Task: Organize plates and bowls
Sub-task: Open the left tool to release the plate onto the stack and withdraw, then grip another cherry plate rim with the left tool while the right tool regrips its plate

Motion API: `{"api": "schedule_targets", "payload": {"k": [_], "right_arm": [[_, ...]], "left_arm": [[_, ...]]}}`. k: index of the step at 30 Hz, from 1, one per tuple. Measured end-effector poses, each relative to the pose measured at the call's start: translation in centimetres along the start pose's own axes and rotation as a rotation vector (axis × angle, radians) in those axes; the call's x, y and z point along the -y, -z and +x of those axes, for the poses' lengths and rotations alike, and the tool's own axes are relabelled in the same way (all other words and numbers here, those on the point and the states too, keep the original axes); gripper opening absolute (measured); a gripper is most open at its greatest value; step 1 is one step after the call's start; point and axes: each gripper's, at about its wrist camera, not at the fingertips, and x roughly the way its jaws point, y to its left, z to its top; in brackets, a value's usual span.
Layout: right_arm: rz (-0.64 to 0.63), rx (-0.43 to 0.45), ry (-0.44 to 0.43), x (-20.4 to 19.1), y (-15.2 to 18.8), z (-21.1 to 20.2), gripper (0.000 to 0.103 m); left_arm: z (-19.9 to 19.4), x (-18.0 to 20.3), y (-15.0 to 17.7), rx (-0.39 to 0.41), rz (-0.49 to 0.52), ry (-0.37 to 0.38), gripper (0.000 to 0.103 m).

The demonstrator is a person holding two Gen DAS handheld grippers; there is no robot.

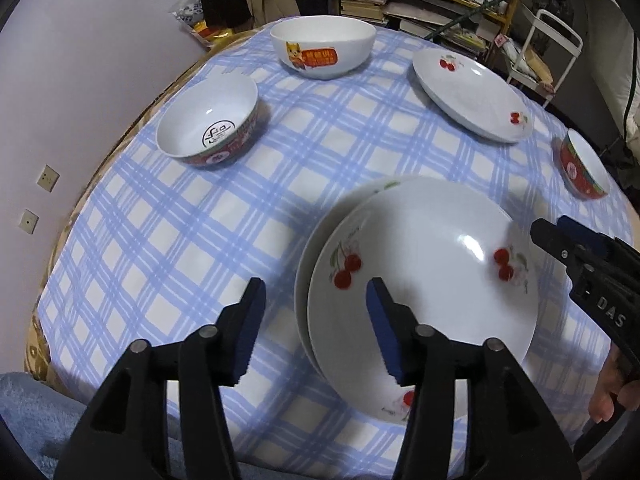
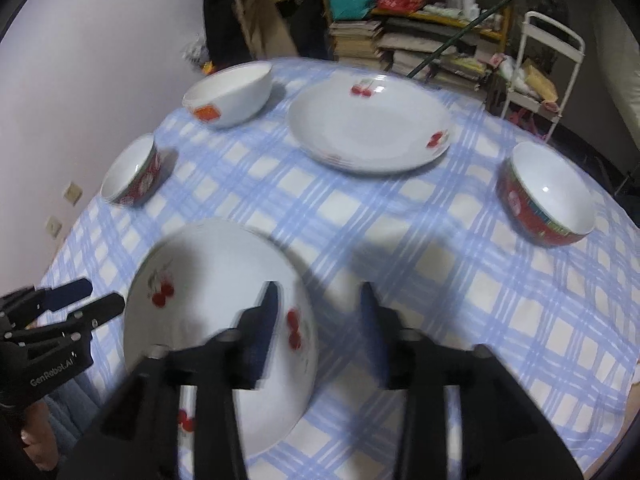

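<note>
Two cherry plates stacked near the table's near edge, top plate (image 1: 424, 280) shifted slightly right of the lower plate (image 1: 316, 256), whose rim peeks out on the left. Third plate (image 1: 468, 92) alone toward the far right corner, well apart from the stack. White bowl (image 1: 322, 46) with an orange label at the far edge. Red bowl (image 1: 210, 122) at the left edge, just beside the white one. Second red bowl (image 2: 546, 196) at the right edge. Checked blue cloth (image 1: 168, 240) under everything.

Left gripper (image 1: 316, 320) low over the near edge, jaws spread wide, gripping nothing; right finger (image 1: 380, 320) above the top plate, left finger over bare cloth. Right gripper (image 2: 318, 320) likewise wide apart and empty, left finger (image 2: 268, 320) over the stack's right rim, right finger over cloth; contact with the plate unclear through blur.
</note>
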Motion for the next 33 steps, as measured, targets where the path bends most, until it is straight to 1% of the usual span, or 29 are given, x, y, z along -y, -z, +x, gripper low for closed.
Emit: {"api": "schedule_targets", "payload": {"k": [2,3,5,6,7,8,11,13,15,18,23,25,27,28,30,31,33], "right_arm": [[0.008,0.025,0.015,0.5,-0.8,-0.3,0.058],[0.013,0.036,0.018,0.9,-1.3,-0.5,0.059],[0.019,0.047,0.017,1.5,-2.3,-0.8,0.076],[0.023,0.056,0.020,1.8,-2.9,-0.9,0.080],[0.025,0.067,0.025,2.2,-3.4,-1.0,0.086],[0.025,0.079,0.026,2.6,-4.0,-1.1,0.090],[0.027,0.089,0.021,3.8,-5.8,-0.9,0.097],[0.020,0.071,0.031,4.6,-7.0,-0.4,0.097],[0.010,0.035,0.046,5.4,-8.3,0.4,0.097],[0.018,0.016,0.057,6.8,-10.1,1.4,0.097],[0.083,0.013,0.051,9.8,-12.8,2.7,0.097],[0.120,0.017,0.047,11.2,-14.1,3.2,0.097],[0.162,0.025,0.024,12.5,-15.0,3.6,0.097],[0.174,0.025,0.017,13.1,-15.3,3.9,0.095],[0.187,0.013,0.005,14.1,-16.1,4.8,0.088],[0.195,0.006,0.000,14.4,-16.4,5.3,0.084],[0.218,-0.017,-0.010,15.2,-16.7,6.4,0.080]], "left_arm": [[-0.1,-0.1,-0.7,0.002,-0.011,0.018,0.058],[-0.1,0.0,-1.2,0.009,-0.013,0.026,0.059],[-0.5,0.5,-2.5,0.030,0.009,0.018,0.062],[-0.7,0.8,-3.1,0.041,0.019,0.012,0.064],[-0.8,1.0,-3.6,0.049,0.024,0.008,0.069],[-1.0,1.2,-4.2,0.057,0.027,0.008,0.074],[-1.4,1.8,-6.4,0.074,0.026,0.024,0.077],[-1.4,2.3,-8.3,0.076,0.022,0.031,0.077],[-1.1,2.7,-10.2,0.076,0.011,0.033,0.077],[-0.2,3.4,-12.4,0.068,0.004,0.031,0.077],[1.9,5.0,-15.6,0.048,0.006,0.052,0.077],[2.6,5.6,-16.4,0.056,0.014,0.061,0.077],[3.3,6.2,-17.0,0.075,0.032,0.076,0.077],[3.8,6.6,-17.3,0.073,0.044,0.079,0.077],[5.1,7.2,-17.9,0.053,0.058,0.083,0.077],[5.6,7.3,-18.1,0.042,0.056,0.086,0.077],[6.8,7.7,-18.5,0.019,0.046,0.098,0.077]]}}
